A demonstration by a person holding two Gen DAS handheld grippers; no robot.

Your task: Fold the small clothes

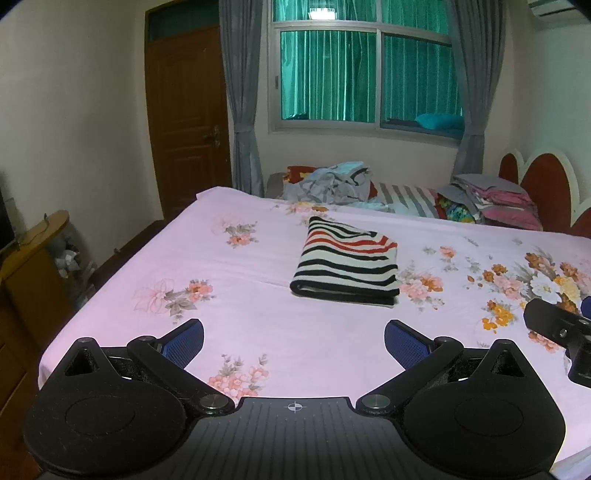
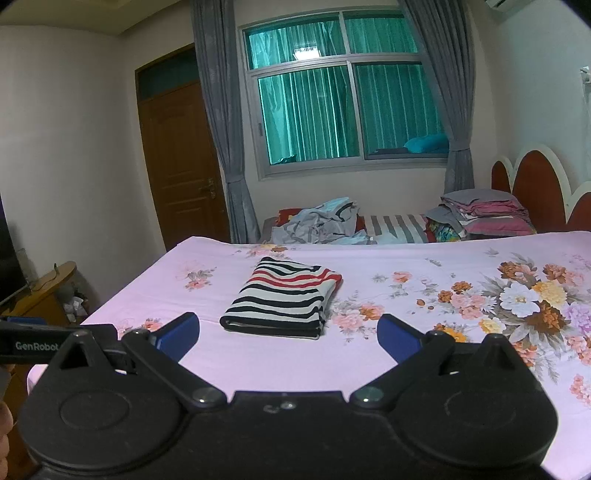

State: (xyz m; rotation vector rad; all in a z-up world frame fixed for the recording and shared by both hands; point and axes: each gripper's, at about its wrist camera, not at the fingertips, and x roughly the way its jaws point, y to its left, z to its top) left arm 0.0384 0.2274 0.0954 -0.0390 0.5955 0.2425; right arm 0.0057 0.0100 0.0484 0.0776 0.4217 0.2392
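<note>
**What you cannot make out**

Your right gripper (image 1: 561, 332) is cut off by the right edge in the left wrist view, so its fingertips stay out of sight there. In the right wrist view, your left gripper (image 2: 33, 345) runs off the left edge. The crumpled clothes pile (image 1: 332, 181) at the far side is too jumbled to separate into garments. The air conditioner (image 1: 554, 7) is clipped by the top edge.

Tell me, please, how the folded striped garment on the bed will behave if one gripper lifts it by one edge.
The striped garment looks like soft knit cloth, so it would probably sag and unfold from its layers. It seems light. Pushed across the pink floral sheet, it would likely bunch rather than slide.
</note>
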